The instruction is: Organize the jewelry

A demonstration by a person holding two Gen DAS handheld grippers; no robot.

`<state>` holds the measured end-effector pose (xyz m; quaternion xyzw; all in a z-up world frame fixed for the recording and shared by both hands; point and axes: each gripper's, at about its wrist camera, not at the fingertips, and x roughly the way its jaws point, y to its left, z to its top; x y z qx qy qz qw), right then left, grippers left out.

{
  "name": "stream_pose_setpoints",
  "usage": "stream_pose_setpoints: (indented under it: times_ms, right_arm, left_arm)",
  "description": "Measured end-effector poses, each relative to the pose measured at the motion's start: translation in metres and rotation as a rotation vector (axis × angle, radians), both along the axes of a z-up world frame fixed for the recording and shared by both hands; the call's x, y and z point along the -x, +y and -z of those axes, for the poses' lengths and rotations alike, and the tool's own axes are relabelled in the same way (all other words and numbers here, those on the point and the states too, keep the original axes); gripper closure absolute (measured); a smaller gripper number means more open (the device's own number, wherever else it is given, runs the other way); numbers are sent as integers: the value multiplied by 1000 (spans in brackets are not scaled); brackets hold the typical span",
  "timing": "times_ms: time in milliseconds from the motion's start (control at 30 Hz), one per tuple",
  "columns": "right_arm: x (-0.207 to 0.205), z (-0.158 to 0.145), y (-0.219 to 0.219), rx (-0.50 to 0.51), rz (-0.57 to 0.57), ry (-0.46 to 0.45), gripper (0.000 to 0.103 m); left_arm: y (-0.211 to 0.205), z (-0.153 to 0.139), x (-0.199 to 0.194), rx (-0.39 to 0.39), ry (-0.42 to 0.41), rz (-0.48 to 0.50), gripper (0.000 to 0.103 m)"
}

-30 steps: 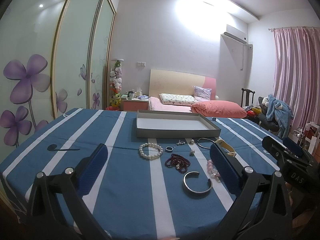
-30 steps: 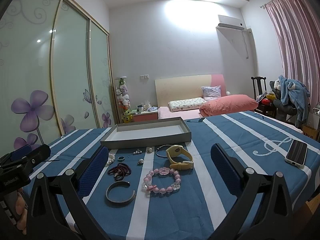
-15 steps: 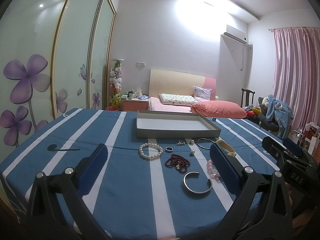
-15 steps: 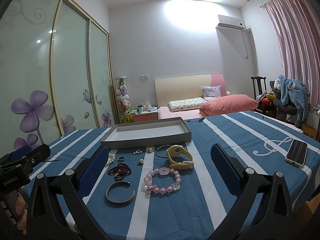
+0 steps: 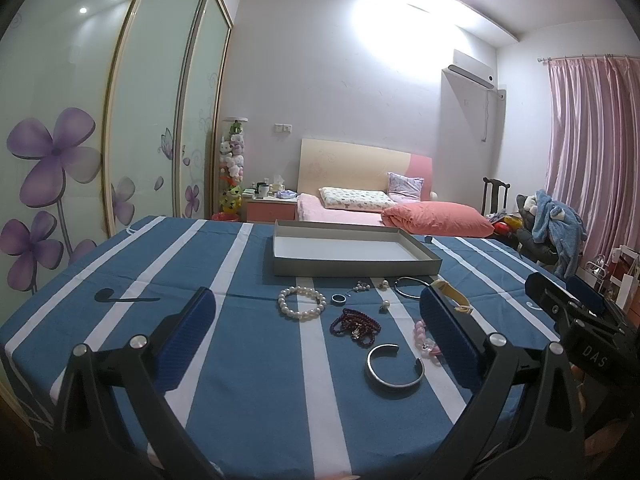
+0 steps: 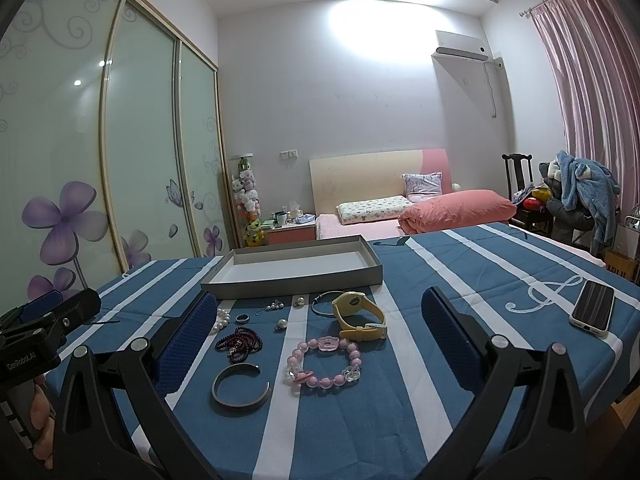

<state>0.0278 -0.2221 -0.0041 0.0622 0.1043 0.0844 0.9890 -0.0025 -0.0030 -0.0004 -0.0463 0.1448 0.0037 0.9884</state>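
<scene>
Jewelry lies scattered on a blue striped tablecloth in front of an empty grey tray (image 5: 352,267) (image 6: 296,282). A pearl bracelet (image 5: 302,303), a dark red bead bracelet (image 5: 355,323) (image 6: 239,340), a silver cuff (image 5: 394,368) (image 6: 241,390), a pink bead bracelet (image 6: 325,364), a yellow watch (image 6: 358,316), a ring (image 5: 338,299) and small earrings (image 6: 282,324) rest there. My left gripper (image 5: 316,336) hovers open near the table's front edge, nothing between its fingers. My right gripper (image 6: 316,336) is open too, with the pink bracelet lying below its gap.
A phone (image 6: 593,308) lies on the cloth at the right. Behind the table stand a bed (image 6: 400,216), a bedside cabinet (image 5: 272,208) and a chair piled with clothes (image 6: 576,200). Sliding wardrobe doors (image 5: 80,120) line the left side.
</scene>
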Motion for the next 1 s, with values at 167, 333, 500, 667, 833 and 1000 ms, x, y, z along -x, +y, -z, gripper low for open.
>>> stream_pose_setpoints:
  times_ms: [167,333,500,667,833,1000]
  right_arm:
    - [0,0,0,0,0,1,2]
    - [-4,6,1,-2,1,11,2]
    - [-10,9,0,0,2,29,2]
    - [-35,14,-8,-10,-5,103,2]
    - [-81,21,-20,-24,-10,235,2]
    - [-131,30,-18,-3,-35,383,10]
  left_arm:
    - [0,1,0,0,1,1,4]
    - [-1,6,-4,1,8,6,4]
    - [-1,9,-12,3,26,6,4]
    - [1,16,-27,2,76,4,4]
    - [4,24,-50,32,148,26,4]
    - [-3,33,-74,30,205,59,4]
